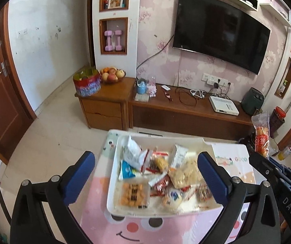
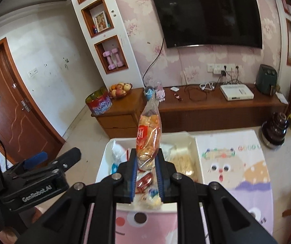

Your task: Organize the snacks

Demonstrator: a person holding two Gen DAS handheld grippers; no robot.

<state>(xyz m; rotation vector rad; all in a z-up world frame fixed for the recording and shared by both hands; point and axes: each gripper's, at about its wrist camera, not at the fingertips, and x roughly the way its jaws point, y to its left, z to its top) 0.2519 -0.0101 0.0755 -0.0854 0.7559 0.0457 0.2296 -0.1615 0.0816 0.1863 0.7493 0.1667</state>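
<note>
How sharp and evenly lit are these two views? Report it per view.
Left wrist view: daylight, strong fisheye bending, snacks in the white tray smeared, television crisp. Right wrist view: same bending, tablecloth print blurred, held snack bag fairly sharp.

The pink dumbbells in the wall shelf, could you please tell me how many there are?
2: one pink dumbbell stands upright on the left of the lower wooden niche, the other right beside it. None appears hidden.

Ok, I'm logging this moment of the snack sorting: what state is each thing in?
Left tool: open, empty, above the tray.
Right tool: shut on the snack bag.
Snack bag: lifted, upright, sealed.
White tray: on the mat, full of snack packets.
TV: off.
</note>
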